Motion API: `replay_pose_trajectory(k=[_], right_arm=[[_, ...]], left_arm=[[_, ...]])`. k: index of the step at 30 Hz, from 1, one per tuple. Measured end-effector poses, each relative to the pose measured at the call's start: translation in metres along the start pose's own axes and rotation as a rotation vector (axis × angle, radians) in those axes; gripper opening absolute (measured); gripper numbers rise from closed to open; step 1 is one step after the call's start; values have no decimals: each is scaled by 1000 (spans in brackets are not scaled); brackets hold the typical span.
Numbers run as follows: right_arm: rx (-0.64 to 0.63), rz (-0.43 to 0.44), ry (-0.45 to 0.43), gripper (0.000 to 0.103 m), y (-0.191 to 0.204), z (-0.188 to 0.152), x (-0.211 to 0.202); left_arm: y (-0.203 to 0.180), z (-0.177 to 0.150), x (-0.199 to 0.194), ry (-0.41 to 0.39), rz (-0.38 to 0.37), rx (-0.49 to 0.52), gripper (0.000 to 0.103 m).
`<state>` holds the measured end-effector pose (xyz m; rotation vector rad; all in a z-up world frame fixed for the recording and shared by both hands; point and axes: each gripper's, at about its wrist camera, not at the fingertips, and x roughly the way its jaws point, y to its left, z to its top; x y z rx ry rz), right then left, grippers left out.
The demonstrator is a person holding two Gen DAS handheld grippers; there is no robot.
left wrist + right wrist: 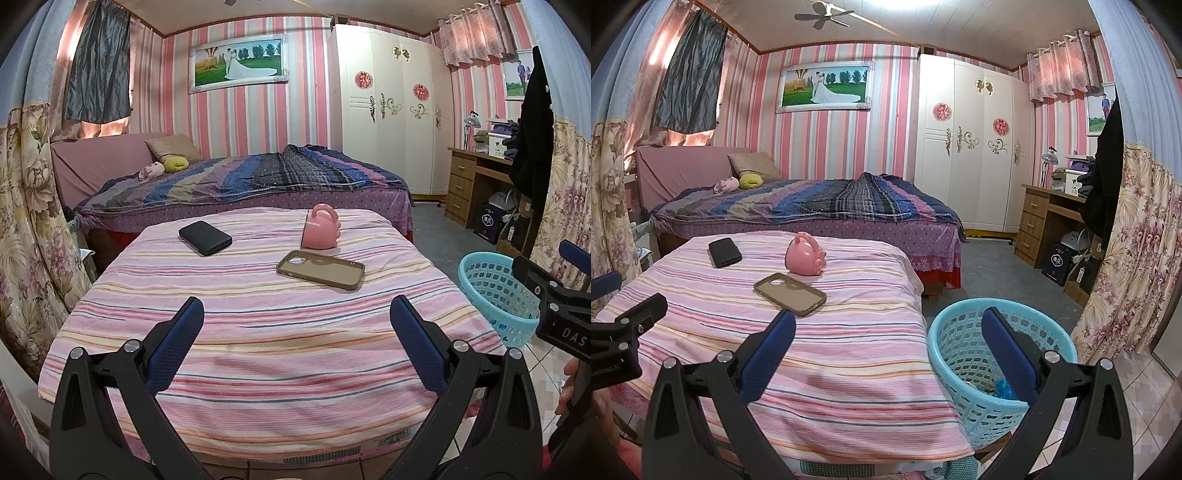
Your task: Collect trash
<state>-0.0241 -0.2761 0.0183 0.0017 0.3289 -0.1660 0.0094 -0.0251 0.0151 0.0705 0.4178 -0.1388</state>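
Note:
A light blue plastic basket (971,343) stands on the floor right of the striped table; it holds blue and brownish scraps (999,387). It also shows in the left wrist view (491,288). My left gripper (295,314) is open and empty above the near part of the striped cloth (258,332). My right gripper (888,328) is open and empty, its right finger over the basket's mouth. Each gripper shows at the edge of the other's view.
On the cloth lie a black case (205,237), a pink cup on its side (320,228) and a brown phone case (320,269). A bed (240,181) stands behind, a white wardrobe (391,122) and wooden desk (469,181) at right. Floral curtains hang at both sides.

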Motion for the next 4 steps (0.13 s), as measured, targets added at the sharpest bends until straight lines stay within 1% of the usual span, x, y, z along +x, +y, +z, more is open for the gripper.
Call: replay_pose_trajectory(k=[4], right_arm=[[-2, -1, 0, 98, 1, 2, -1]], left_arm=[[3, -1, 1, 5, 0, -11, 97]])
